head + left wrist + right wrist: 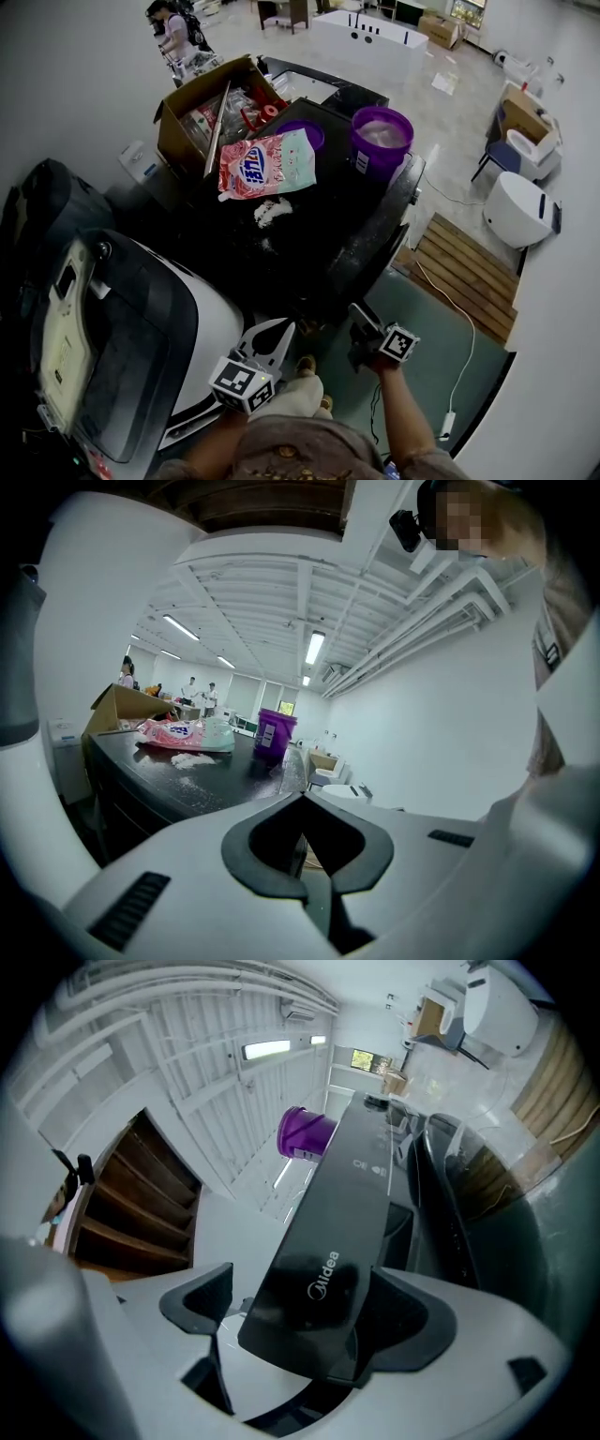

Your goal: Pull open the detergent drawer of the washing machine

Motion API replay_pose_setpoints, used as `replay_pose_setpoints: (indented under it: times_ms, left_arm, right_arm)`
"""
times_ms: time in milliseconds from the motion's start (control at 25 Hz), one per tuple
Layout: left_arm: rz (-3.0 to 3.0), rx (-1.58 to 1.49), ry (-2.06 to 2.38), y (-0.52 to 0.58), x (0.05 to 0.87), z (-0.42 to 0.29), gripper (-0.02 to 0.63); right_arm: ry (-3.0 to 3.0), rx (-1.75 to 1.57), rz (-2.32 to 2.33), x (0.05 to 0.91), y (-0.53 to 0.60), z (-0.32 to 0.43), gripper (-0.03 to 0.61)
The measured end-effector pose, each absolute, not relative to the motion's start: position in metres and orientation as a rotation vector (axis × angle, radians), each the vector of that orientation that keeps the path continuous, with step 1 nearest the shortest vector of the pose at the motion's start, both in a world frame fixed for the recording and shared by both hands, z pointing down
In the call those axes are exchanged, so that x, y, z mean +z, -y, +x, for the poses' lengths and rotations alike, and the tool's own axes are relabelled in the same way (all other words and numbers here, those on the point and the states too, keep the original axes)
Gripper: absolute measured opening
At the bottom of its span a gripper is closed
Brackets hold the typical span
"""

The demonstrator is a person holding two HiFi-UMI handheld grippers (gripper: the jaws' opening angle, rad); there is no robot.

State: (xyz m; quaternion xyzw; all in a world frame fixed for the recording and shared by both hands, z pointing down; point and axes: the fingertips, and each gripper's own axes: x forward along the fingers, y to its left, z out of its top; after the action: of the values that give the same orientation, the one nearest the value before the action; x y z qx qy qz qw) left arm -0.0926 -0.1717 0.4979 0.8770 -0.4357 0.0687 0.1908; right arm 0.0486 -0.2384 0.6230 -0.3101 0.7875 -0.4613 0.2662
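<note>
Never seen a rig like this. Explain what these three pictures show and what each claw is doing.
A person holds a two-jaw claw in each hand. One picture looks down from a camera on their head; the other two come from a camera on each claw. On the black washing machine sit a detergent bag, spilled powder, a purple bucket and a cardboard box. The left gripper is shut and empty. The right gripper has the drawer front between its jaws; whether it pinches is unclear.
</note>
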Motion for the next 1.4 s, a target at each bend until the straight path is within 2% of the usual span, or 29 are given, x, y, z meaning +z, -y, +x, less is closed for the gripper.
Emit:
replay_pose_setpoints:
  times_ms: [480, 1400]
  left_arm:
    - [2.427, 0.249, 1.241, 0.179, 0.512, -0.112, 0.021]
    - [2.412, 0.293, 1.222, 0.186, 0.526, -0.112, 0.021]
  right_arm:
    - [-1.999, -1.36, -0.761, 0.664, 0.254, 0.04, 0.436]
    - [-1.85, -1.386, -0.604, 0.669, 0.264, 0.038, 0.405]
